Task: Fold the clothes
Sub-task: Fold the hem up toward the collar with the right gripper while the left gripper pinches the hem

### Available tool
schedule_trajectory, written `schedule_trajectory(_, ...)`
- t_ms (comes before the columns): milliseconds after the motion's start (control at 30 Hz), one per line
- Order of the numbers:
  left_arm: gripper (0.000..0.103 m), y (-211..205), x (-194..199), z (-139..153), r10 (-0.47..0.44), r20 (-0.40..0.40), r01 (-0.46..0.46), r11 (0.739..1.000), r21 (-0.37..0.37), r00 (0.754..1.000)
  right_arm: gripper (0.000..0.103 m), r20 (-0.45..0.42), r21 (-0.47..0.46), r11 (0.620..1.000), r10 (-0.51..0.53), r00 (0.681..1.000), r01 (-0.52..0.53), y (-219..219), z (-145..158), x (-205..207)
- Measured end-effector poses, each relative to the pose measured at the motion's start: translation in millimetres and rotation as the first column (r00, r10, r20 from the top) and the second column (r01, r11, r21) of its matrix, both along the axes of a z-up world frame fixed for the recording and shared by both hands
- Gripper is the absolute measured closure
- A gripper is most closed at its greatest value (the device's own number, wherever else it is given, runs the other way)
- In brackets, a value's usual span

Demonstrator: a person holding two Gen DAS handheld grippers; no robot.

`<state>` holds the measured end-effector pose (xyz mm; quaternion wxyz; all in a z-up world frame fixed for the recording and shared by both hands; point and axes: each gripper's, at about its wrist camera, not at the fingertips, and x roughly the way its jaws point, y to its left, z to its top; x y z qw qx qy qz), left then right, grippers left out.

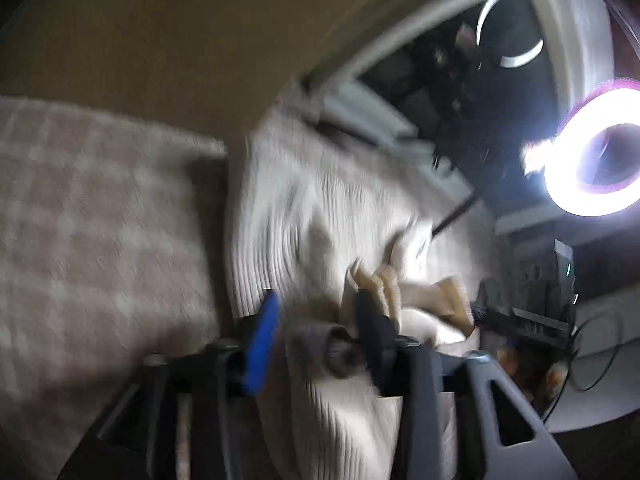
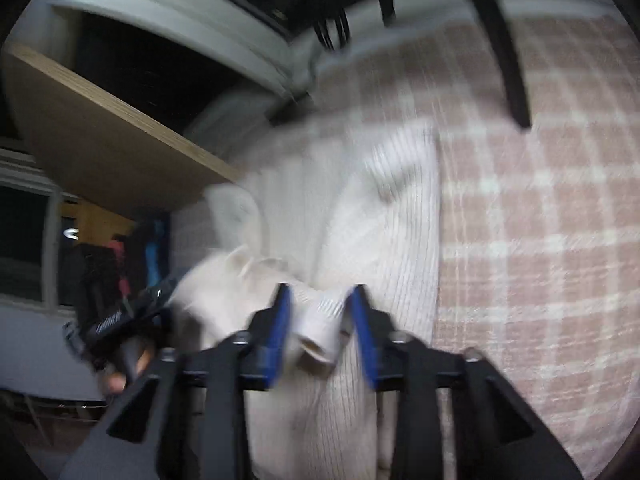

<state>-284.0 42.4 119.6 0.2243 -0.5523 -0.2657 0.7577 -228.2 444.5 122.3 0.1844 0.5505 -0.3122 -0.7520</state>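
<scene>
The garment point(image 2: 360, 220) is cream cloth with a fine ribbed knit, matt, and lies on a woven checked cloth point(image 2: 540, 220) of dull pink and off-white with a slightly coarse face. The right gripper point(image 2: 320, 312) and left gripper point(image 1: 316, 320) are matt black plastic with bright metal screw heads, and blue pads point(image 2: 280, 320) line the fingers. The board point(image 2: 100, 132) is matt wood with a pale edge.
</scene>
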Motion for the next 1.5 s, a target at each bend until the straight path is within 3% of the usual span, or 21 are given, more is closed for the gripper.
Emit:
schedule_trajectory(67,0.055,-14,1,9,0.014,-0.045,-0.013,0.999,0.037,0.999,0.056,-0.061,-0.035,0.999,0.013,0.998,-0.015,12,10,9)
schedule_trajectory(200,0.054,-22,23,14,-0.030,-0.159,0.030,1.000,-0.007,0.987,0.056,-0.188,0.145,0.986,0.110,0.976,-0.084,1,18,23)
schedule_trajectory(333,0.054,9,39,-9,-0.148,-0.188,0.128,0.985,-0.117,0.971,0.056,-0.186,0.277,0.946,0.223,0.957,-0.167,-32,-2,10)
schedule_trajectory(467,0.055,36,38,-18,-0.189,-0.220,0.148,0.971,-0.189,0.957,0.058,-0.157,0.381,0.902,0.281,0.947,-0.204,-52,-24,-4)
schedule_trajectory(500,0.064,39,37,-18,-0.188,-0.229,0.145,0.971,-0.191,0.955,0.067,-0.163,0.383,0.899,0.291,0.943,-0.212,-54,-25,-3)
schedule_trajectory(533,0.081,43,37,-17,-0.188,-0.239,0.143,0.970,-0.195,0.953,0.079,-0.171,0.382,0.898,0.302,0.938,-0.219,-56,-26,-2)
schedule_trajectory(567,0.089,46,37,-16,-0.189,-0.248,0.141,0.970,-0.198,0.950,0.084,-0.179,0.375,0.899,0.309,0.934,-0.226,-57,-24,1)
schedule_trajectory(633,0.093,49,40,-11,-0.194,-0.276,0.136,0.967,-0.213,0.941,0.094,-0.200,0.381,0.900,0.305,0.931,-0.213,-58,-18,7)
schedule_trajectory(800,0.094,48,45,12,-0.200,-0.339,0.122,0.964,-0.236,0.919,0.096,-0.289,0.348,0.927,0.248,0.925,-0.139,-47,14,20)
schedule_trajectory(933,0.094,46,25,35,-0.208,-0.372,0.122,0.963,-0.241,0.905,0.096,-0.340,0.326,0.944,0.162,0.926,-0.045,-28,32,3)
schedule_trajectory(1100,0.094,59,-19,22,-0.221,-0.346,0.120,0.950,-0.290,0.912,0.096,-0.263,0.401,0.916,0.117,0.958,-0.002,-28,-3,-35)
schedule_trajectory(1200,0.094,75,-39,-13,-0.257,-0.267,0.148,0.917,-0.371,0.929,0.095,-0.183,0.471,0.882,0.128,0.975,-0.027,-37,-36,-47)
schedule_trajectory(1267,0.093,79,-40,-23,-0.262,-0.248,0.146,0.903,-0.404,0.933,0.094,-0.180,0.466,0.884,0.125,0.976,-0.027,-34,-36,-48)
schedule_trajectory(1367,0.077,71,-32,-15,-0.214,-0.261,0.085,0.899,-0.429,0.941,0.074,-0.181,0.454,0.891,0.119,0.976,-0.024,-29,-34,-49)
schedule_trajectory(1433,0.062,58,-22,-2,-0.145,-0.286,0.014,0.910,-0.415,0.947,0.047,-0.183,0.446,0.895,0.116,0.976,-0.023,-26,-32,-49)
schedule_trajectory(1500,0.050,52,-13,6,-0.129,-0.289,-0.002,0.911,-0.413,0.948,0.032,-0.184,0.438,0.899,0.112,0.977,-0.021,-23,-31,-50)
